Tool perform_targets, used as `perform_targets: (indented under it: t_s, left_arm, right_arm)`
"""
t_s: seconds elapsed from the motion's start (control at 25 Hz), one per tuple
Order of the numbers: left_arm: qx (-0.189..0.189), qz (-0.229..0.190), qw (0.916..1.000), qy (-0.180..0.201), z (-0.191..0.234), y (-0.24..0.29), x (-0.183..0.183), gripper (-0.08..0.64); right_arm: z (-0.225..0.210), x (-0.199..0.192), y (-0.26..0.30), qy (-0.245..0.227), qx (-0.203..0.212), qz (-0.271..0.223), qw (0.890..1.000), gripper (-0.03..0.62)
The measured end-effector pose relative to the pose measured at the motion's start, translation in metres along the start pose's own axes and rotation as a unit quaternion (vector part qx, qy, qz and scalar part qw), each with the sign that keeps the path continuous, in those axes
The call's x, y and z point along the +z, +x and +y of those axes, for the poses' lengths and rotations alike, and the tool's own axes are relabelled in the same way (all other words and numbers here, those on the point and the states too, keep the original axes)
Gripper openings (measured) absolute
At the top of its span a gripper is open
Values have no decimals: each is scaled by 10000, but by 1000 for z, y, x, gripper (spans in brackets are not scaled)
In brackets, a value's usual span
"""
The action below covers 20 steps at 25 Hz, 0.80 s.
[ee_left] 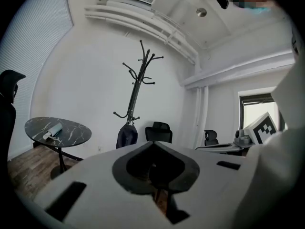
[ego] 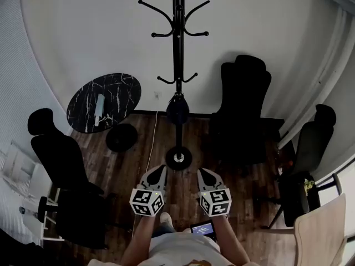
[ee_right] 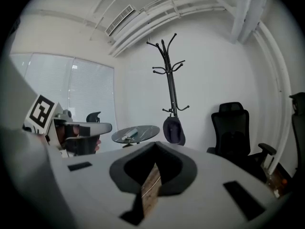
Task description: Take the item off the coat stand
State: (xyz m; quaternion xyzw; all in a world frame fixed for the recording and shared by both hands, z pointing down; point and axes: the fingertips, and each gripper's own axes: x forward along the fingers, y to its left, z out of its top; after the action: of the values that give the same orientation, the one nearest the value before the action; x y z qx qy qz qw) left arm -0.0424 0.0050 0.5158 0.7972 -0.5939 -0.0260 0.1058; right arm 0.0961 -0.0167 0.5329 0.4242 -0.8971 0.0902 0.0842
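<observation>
A black coat stand rises from a round base on the wood floor ahead of me. A dark cap-like item hangs low on its pole from one of the lower hooks. The left gripper and the right gripper are held side by side close to my body, well short of the stand, both pointing at it. Both are shut with nothing between the jaws. From the left gripper the stand and the item show far off. The right gripper sees the item too.
A round black marble table with a pale object on it stands left of the stand. Black office chairs sit at the right, far right and left. A white cable runs along the floor.
</observation>
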Motion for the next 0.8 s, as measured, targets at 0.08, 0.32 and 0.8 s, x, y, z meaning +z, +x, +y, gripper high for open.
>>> perform_targets:
  t_s: [0.08,0.32,0.8]
  left_arm:
    - [12,12,10000,-13,2,-2,-1,20]
    - [70,24,10000,-31,5,-7,-3,20]
    - [180,70,9998,-12,-3,-15,-4,20]
  right_arm:
    - [0,-2,0,20,-37,7,10000,11]
    - [-3,-6,-2,195,-140,49,9997,12]
    - [-6,-12,-13,468,-45,52,9989,12]
